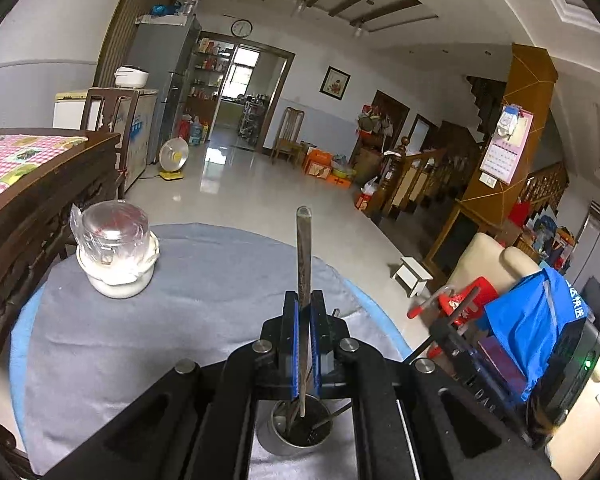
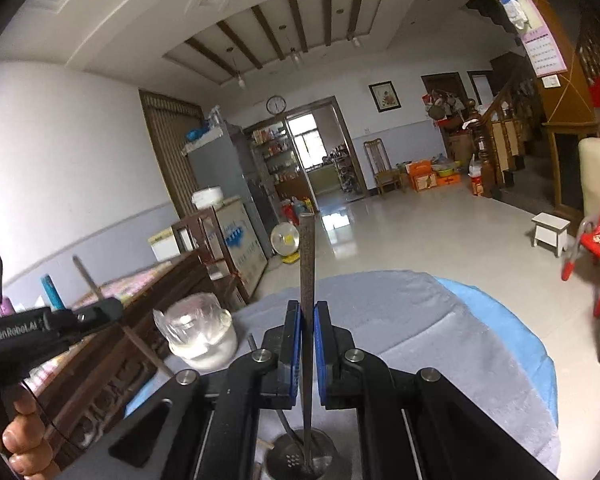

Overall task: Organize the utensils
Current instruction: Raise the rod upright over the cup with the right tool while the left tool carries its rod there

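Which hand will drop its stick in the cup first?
Probably the right hand-held gripper: its chopstick tip already sits inside the metal cup. The left one's chopstick ends around the rim.

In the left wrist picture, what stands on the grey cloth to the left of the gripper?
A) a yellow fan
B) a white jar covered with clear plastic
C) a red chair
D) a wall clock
B: the white jar with its clear plastic cover stands on the grey cloth, left of the left gripper.
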{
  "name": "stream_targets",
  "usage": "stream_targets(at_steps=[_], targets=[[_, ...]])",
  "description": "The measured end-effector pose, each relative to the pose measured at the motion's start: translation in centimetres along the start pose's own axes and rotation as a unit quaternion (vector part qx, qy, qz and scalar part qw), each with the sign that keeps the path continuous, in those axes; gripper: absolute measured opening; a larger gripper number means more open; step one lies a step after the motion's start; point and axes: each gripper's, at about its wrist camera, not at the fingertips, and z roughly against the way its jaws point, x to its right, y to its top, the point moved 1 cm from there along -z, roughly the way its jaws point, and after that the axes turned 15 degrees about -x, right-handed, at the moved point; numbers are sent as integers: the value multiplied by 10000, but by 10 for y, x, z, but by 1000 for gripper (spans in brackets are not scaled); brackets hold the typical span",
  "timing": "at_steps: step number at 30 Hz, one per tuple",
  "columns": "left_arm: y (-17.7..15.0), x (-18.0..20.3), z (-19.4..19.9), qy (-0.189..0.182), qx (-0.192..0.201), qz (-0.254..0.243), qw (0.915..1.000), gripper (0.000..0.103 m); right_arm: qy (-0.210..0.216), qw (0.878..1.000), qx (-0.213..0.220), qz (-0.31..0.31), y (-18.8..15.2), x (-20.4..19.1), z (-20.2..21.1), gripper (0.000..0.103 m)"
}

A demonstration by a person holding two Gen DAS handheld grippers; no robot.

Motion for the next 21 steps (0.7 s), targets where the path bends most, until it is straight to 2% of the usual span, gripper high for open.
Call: stream_targets(at_steps=[9, 21], targets=[[-20, -3, -37, 317, -212, 57, 9993, 5, -84, 9992, -330, 192, -23, -2, -17, 7], [-37, 0, -48, 225, -703, -94, 9972, 6, 45, 9976, -693, -31, -35, 6, -19, 8]])
